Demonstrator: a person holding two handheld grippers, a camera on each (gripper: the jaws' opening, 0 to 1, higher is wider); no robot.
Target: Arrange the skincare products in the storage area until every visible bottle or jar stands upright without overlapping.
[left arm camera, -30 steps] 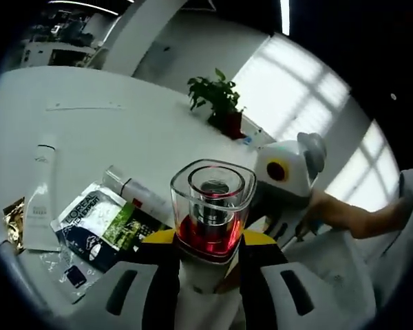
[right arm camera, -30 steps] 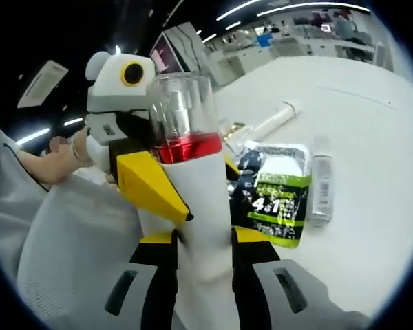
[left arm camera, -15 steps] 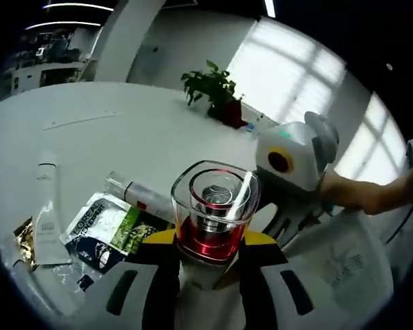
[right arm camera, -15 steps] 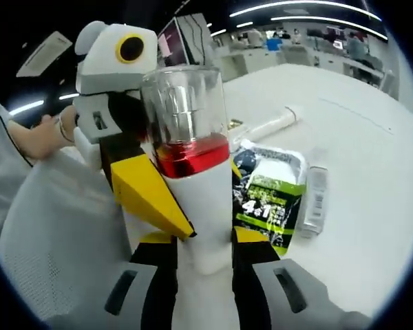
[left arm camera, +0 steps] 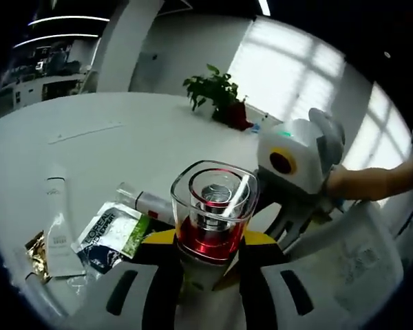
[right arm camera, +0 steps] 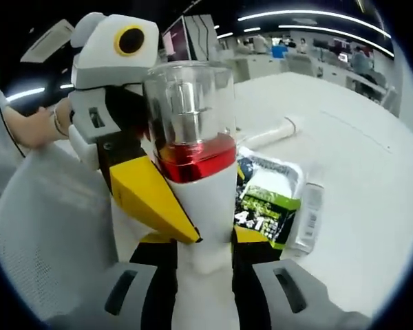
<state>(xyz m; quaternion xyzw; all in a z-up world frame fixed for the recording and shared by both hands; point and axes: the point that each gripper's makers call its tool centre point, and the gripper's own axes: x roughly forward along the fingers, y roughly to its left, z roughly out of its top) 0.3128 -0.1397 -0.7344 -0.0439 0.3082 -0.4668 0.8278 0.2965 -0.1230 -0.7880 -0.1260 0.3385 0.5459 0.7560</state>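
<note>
1. While both tools grip it, the bottle is held off the counter: the left tool has its jaws clamped on the white body, and the right tool is clamped on the same body from the other side, just below the red band and clear cap.
2. Judging by the task, the step in hand is setting this bottle down on its base. To do it well, keep the cap pointing up, pick a bare patch of counter well apart from the lying items, lower until the base sits flat, then release one tool at a time so it does not tip.
3. In the right gripper view, the left tool crosses the bottle at a slant, so its yellow jaw lies against the body; level the grip before letting go.
4. Count, left gripper view: one held bottle; one white tube lying flat; one slim capped tube on its side; one green-and-black sachet pack, flat; one gold foil sachet, partly seen.
5. One potted plant stands at the far counter edge, clear of the work.
6. Both tubes are lying flat, so the task looks far from finished.
</note>
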